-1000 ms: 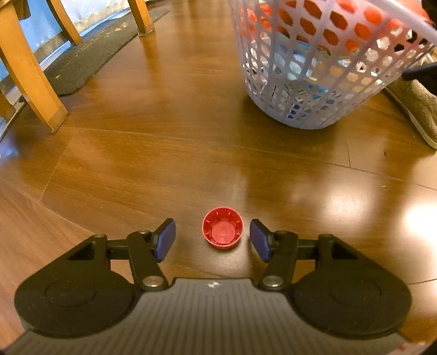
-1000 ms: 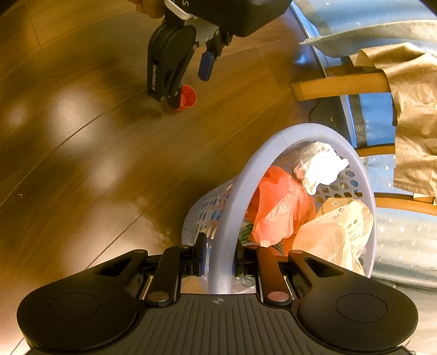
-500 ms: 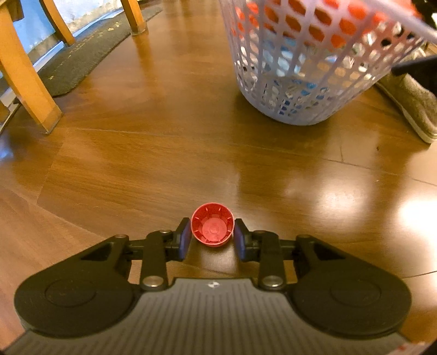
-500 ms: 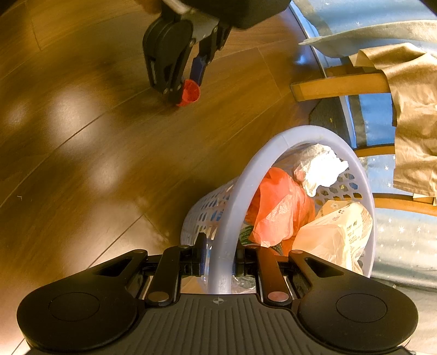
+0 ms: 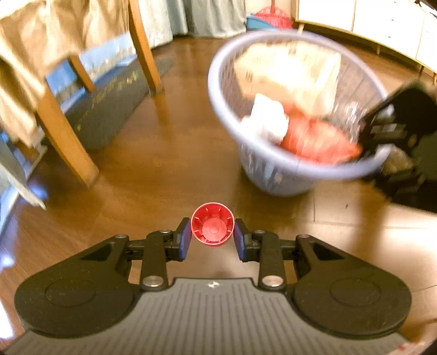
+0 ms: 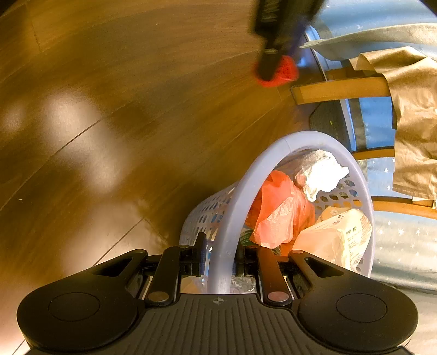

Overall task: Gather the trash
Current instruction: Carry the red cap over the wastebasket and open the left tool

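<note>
A red bottle cap (image 5: 212, 224) sits between the blue pads of my left gripper (image 5: 212, 237), which is shut on it and holds it well above the wooden floor. From the right wrist view the same cap (image 6: 281, 71) shows blurred in the air at the top, under the dark left gripper (image 6: 273, 54). My right gripper (image 6: 218, 260) is shut on the rim of the lilac mesh basket (image 6: 235, 207). The basket (image 5: 352, 169) holds an orange plastic bag (image 6: 278, 210), crumpled white paper (image 6: 322, 174) and a pale printed bag (image 6: 338, 234).
Wooden chair legs (image 5: 68, 147) draped with tan cloth (image 5: 24, 54) stand at the left, on a dark mat (image 5: 109, 109). White cabinets (image 5: 382, 24) line the far right wall. Bare wooden floor (image 6: 109, 109) lies between the chair and the basket.
My left gripper closed on the red cap and lifted it off the floor, so the basket's open top is now visible. The right gripper and basket stayed put.
</note>
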Tool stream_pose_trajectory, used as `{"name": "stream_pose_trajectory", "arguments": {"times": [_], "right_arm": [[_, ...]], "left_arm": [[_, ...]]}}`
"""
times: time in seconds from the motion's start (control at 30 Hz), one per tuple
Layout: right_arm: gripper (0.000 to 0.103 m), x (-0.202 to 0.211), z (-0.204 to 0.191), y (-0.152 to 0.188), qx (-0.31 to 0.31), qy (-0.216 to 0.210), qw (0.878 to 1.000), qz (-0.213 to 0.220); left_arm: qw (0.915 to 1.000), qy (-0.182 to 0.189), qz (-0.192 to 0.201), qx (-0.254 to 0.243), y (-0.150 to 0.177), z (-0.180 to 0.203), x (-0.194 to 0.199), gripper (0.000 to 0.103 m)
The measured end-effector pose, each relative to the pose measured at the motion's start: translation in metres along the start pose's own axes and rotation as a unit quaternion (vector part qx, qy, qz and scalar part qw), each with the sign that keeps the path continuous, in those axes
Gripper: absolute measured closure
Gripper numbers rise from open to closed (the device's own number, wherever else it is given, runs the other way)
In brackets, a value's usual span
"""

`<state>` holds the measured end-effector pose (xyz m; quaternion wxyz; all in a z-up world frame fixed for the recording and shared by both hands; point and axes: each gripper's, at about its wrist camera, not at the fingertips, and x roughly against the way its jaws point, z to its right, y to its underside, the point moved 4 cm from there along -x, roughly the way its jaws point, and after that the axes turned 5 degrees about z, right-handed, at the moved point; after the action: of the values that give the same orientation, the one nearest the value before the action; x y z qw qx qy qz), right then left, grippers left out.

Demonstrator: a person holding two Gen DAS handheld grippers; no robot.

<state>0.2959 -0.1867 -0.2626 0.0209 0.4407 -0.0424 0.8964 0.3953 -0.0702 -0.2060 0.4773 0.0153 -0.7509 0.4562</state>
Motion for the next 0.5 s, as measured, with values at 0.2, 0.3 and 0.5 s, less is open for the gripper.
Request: {"name": "stream_pose_trajectory", "arguments": {"times": [0.2, 0.3, 0.5], "right_arm": [[0.091, 0.003, -0.003, 0.002, 0.005, 0.0, 1.0, 0.006], [0.091, 0.005, -0.003, 0.003, 0.006, 0.0, 1.0, 0.007], [0.091, 0.007, -0.003, 0.004, 0.007, -0.002, 1.0, 0.01]], "left_arm": [[0.9993, 0.002, 0.035, -0.012, -0.04, 0.009, 0.025, 0.075], [0.9986, 0.006, 0.049, -0.018, -0.057, 0.014, 0.029, 0.075], [0.9974, 0.012, 0.067, -0.025, -0.084, 0.02, 0.028, 0.075]]}}
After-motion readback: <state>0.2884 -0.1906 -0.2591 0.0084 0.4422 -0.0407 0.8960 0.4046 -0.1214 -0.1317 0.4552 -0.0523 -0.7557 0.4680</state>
